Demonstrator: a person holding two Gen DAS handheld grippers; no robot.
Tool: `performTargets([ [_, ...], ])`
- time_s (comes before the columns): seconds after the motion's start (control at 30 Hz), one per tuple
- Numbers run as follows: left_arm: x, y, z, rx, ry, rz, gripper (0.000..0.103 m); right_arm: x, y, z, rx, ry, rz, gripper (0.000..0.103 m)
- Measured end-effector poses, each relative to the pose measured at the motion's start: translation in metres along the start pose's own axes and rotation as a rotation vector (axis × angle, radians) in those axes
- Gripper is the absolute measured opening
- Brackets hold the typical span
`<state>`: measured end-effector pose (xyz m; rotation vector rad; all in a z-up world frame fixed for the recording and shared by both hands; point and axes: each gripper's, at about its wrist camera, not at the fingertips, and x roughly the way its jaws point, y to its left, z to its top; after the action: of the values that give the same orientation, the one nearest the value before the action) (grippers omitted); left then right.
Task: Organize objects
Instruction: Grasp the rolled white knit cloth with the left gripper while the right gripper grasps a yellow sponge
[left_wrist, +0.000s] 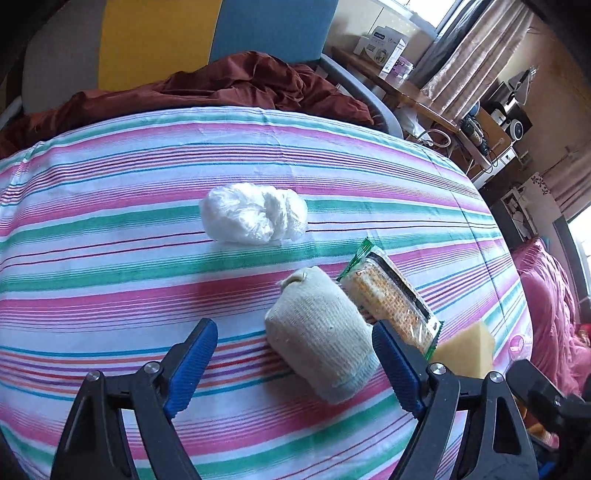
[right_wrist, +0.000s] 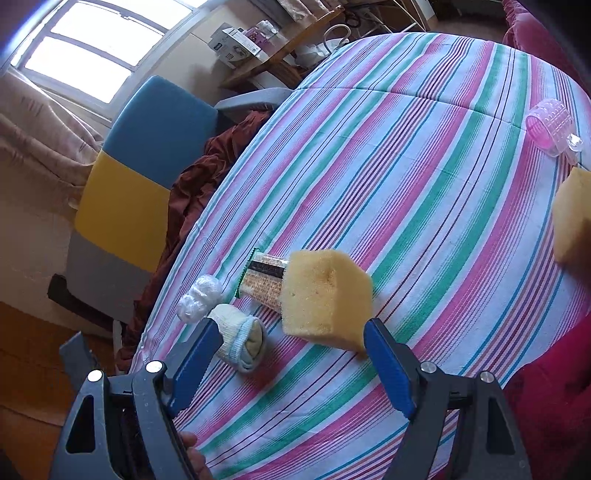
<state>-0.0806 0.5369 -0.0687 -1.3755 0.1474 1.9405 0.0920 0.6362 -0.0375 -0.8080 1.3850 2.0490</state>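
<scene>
**Ana:** Blue-padded jaws fill the bottom of the left wrist view. That left gripper (left_wrist: 293, 363) stands wide, nothing pressed between the pads, and the rolled sock (left_wrist: 320, 334) lies in the gap, closer to the pad at four o'clock.

**Ben:** So a spread like that is there to straddle the sock's width?

**Ana:** My guess, yes. It lies on its side on the striped cloth of the table (left_wrist: 110, 258), so a wide opening from above suits it. The cracker packet (left_wrist: 391, 302) leans against the sock at two o'clock, with a yellow sponge (left_wrist: 465, 350) beyond it toward three. The white plastic bundle (left_wrist: 254, 218) sits apart at twelve.

**Ben:** And the other side?

**Ana:** The right gripper (right_wrist: 290, 354) is wide too, holding nothing. Its view has the sponge (right_wrist: 327, 299) just past the pads at twelve, the packet (right_wrist: 264, 278) behind it, the sock (right_wrist: 242, 341) at nine beside the near pad.

**Ben:** These are clustered, then?

**Ana:** Looks deliberate: four things gathered near one edge. A pink curler (right_wrist: 550, 127) and a second sponge (right_wrist: 572, 218) lie well apart at two o'clock, probably yet to be brought over.
</scene>
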Motion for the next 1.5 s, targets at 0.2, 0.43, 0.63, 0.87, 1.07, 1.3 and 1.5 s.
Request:
performTargets([
  [0.2, 0.011, -0.009, -0.004, 0.049, -0.012, -0.057, 0.066, -0.002, -0.006, 0.003, 0.027, -0.005, 0.001, 0.082],
  [0.43, -0.019, -0.001, -0.038, 0.170, -0.042, -0.075, 0.053, -0.001, -0.008, 0.004, 0.037, -0.014, -0.032, 0.082],
  [0.63, -0.052, 0.031, -0.085, 0.171, -0.046, -0.121, 0.053, 0.003, -0.002, 0.004, -0.005, -0.013, -0.090, 0.082],
  [0.87, -0.090, 0.051, -0.135, 0.206, -0.054, -0.113, 0.053, 0.011, 0.012, 0.001, -0.119, -0.026, -0.204, 0.082],
  [1.07, -0.110, 0.056, -0.164, 0.255, -0.074, -0.097, 0.054, 0.022, 0.014, 0.002, -0.168, -0.016, -0.285, 0.082],
  [1.3, -0.123, 0.064, -0.175, 0.243, -0.080, -0.073, 0.053, 0.033, 0.013, 0.000, -0.206, 0.010, -0.357, 0.036],
  [1.5, -0.143, 0.080, -0.190, 0.242, -0.108, -0.027, 0.053, 0.030, 0.026, -0.008, -0.277, 0.008, -0.359, 0.035],
])
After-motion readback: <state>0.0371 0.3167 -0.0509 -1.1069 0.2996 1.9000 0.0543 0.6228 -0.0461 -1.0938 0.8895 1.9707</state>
